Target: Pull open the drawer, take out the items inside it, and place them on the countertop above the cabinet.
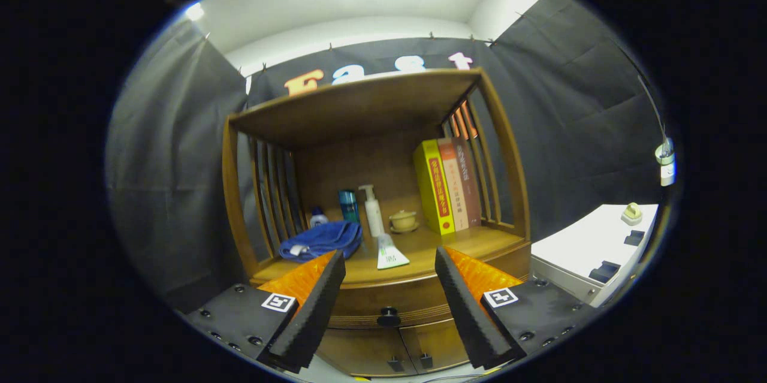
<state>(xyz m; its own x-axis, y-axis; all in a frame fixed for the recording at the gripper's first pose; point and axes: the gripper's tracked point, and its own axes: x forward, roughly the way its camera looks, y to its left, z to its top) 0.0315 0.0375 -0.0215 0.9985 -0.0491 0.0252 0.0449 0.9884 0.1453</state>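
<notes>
Straight ahead we see the drawer (389, 305) closed, its knob (388, 314) between and just beyond the fingers of our claw (389, 299), which is spread and empty; towel (323, 239) and tube (388, 254) lie on the surface (455, 245) above.

I see the wooden countertop (443, 245) carrying a blue cloth (323, 239), tube (388, 254), pump bottle (373, 210), lidded cup (403, 220) and upright books (446, 185).

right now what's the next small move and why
Probably hold, aligned with the knob: the drawer is shut, the open gripper frames the knob, yet a blue towel and tube lie on the countertop, so it fits emptied or unopened.
</notes>
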